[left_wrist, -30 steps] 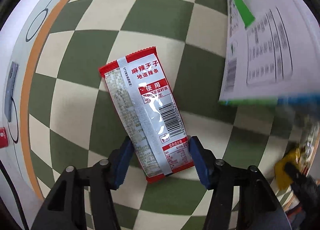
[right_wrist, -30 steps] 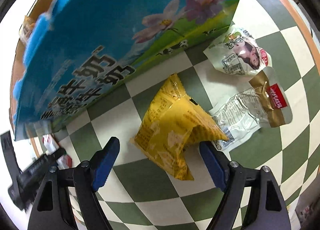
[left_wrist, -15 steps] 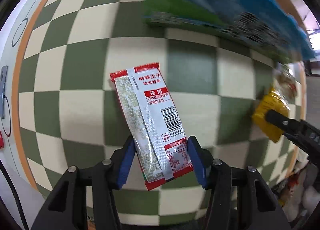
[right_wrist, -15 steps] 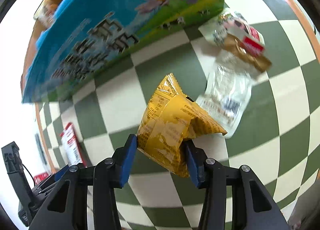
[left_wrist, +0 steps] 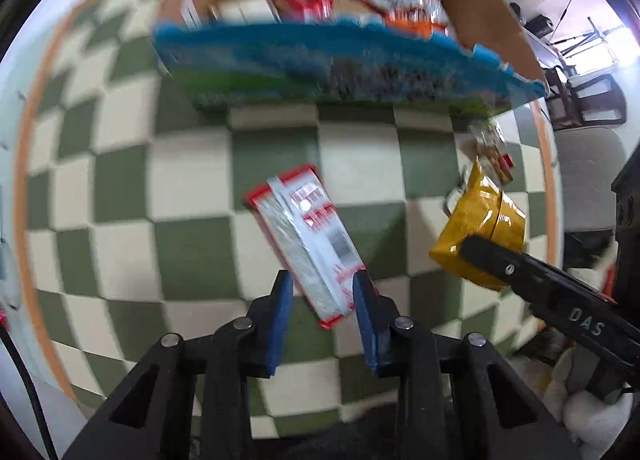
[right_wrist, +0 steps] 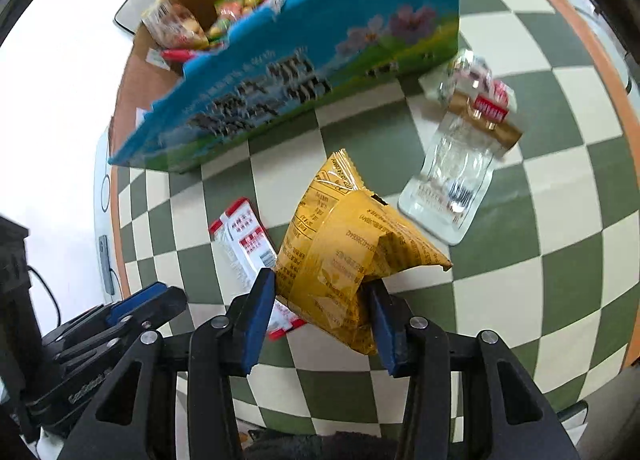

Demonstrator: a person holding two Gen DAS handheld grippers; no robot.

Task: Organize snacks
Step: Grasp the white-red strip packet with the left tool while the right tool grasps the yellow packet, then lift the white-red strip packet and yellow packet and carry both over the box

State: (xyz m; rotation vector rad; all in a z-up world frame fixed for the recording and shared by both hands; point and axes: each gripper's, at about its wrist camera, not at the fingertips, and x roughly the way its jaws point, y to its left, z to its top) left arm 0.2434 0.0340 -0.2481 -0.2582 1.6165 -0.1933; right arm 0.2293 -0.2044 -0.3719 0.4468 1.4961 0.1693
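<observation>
The red packet (left_wrist: 310, 236) is gripped at its lower end between the blue pads of the left tongs (left_wrist: 320, 300), whose jaws are closing on it. Its long axis is seen to run from the pads up and to the left in the left wrist view, with the sealed red edge pointing away from the tongs toward the box (left_wrist: 348, 60). The packet is lifted off the checked surface (left_wrist: 120, 188) and is blurred.

The yellow bag (right_wrist: 344, 256) is clamped at its lower part by the right tongs (right_wrist: 320, 308), the jaws narrow and pressed into its sides. The bag is creased and bulged; its crimped top seal points up and away from the tongs, and 1 corner is thrust out to the right. It is also held clear of the surface.

The box is stood at the far side of the surface, with a blue and green printed wall turned toward the tongs and bare cardboard inside. It is open at the top, and several snack packs (right_wrist: 240, 4) are seen inside it, in red, white, green and orange; they cannot be told apart further.

A clear packet (right_wrist: 460, 176) with a gold and red top is laid flat on the surface to the right of the yellow bag, just in front of the box. Another small pack (right_wrist: 466, 72) is partly seen beneath its top end, touching the box's corner.
</observation>
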